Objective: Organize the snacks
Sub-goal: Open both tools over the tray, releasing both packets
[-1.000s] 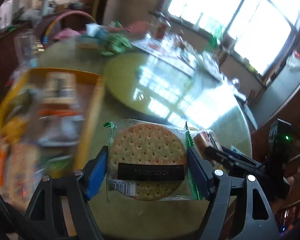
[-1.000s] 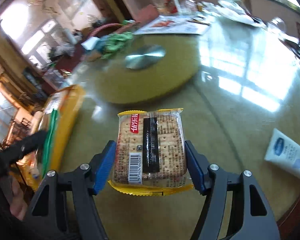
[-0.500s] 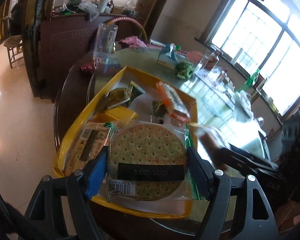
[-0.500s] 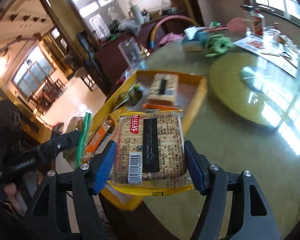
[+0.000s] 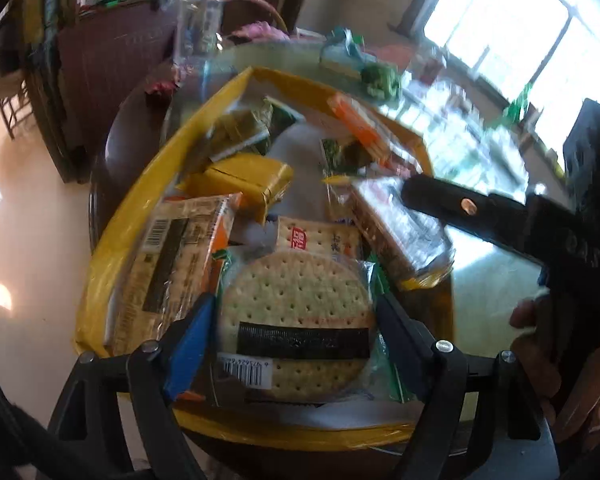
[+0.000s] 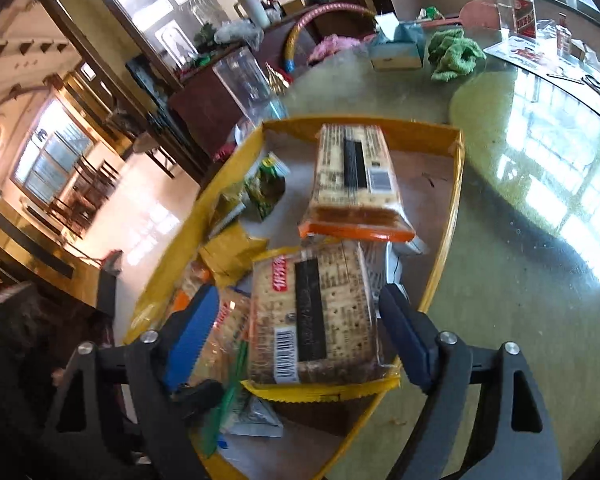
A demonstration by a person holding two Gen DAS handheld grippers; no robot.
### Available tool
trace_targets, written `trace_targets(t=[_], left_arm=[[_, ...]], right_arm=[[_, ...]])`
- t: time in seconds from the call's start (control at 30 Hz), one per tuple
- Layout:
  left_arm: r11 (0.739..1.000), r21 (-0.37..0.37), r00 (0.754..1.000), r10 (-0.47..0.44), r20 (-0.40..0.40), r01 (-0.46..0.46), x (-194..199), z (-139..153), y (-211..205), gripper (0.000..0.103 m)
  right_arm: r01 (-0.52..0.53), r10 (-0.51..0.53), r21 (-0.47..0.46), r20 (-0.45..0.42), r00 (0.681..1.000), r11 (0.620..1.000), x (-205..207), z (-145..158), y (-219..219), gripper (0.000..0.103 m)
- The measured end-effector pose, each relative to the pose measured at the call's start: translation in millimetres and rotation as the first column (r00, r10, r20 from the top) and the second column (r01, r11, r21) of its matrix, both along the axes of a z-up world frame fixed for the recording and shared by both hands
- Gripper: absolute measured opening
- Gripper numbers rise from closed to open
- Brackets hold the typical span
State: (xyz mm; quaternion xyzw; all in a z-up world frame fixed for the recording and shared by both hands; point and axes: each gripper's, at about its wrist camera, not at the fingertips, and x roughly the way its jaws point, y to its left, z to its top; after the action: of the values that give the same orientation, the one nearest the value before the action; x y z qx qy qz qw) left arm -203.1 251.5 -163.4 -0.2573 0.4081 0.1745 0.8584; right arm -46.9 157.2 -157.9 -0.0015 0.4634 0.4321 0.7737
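Round cracker pack (image 5: 296,320): clear glossy film, matt pitted biscuit inside. Square cracker pack (image 6: 316,316): shiny plastic wrap, crimped yellow edge. Orange-edged pack (image 6: 356,184): same glossy film. Yellow tray (image 6: 456,184): smooth, slightly glossy walls; material unclear. Table (image 6: 520,280): polished, mirror-like top reflecting windows. Green cloth (image 6: 452,54): rough, nubbly. Left gripper (image 5: 296,332): matt black plastic frame, ribbed blue pads, bright metal screws. Right gripper (image 6: 300,332): same finish.
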Motion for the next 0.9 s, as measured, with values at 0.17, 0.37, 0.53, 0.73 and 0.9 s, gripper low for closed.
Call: trace_targets(t=[0.17,0.37,0.53,0.73,0.9], left_arm=[[0.995,0.09,0.998,0.05,0.026,-0.052,-15,3,-14,0.084],[0.984,0.153,0.991,0.077,0.107,-0.093,-39,29,-30,0.084],[0.936,0.294,0.977,0.159,0.144,-0.195,-59,50,-50,0.084],[0.905,0.36,0.972,0.192,0.133,-0.228,-75,66,-71,0.084],[0.889,0.401,0.975,0.19,0.118,-0.222,-82,72,-84,0.084]], right_arm=[[0.009,-0.011,0.061,0.041,0.999,0.998,-18,17,-30,0.083],[0.054,-0.059,0.091,0.048,0.997,0.994,-39,21,-64,0.084],[0.013,-0.018,0.07,0.069,0.997,0.997,-57,23,-67,0.084],[0.022,-0.026,0.028,0.144,0.989,0.999,-87,33,-74,0.084],[0.019,-0.022,0.024,0.158,0.987,1.0,-105,35,-79,0.084]])
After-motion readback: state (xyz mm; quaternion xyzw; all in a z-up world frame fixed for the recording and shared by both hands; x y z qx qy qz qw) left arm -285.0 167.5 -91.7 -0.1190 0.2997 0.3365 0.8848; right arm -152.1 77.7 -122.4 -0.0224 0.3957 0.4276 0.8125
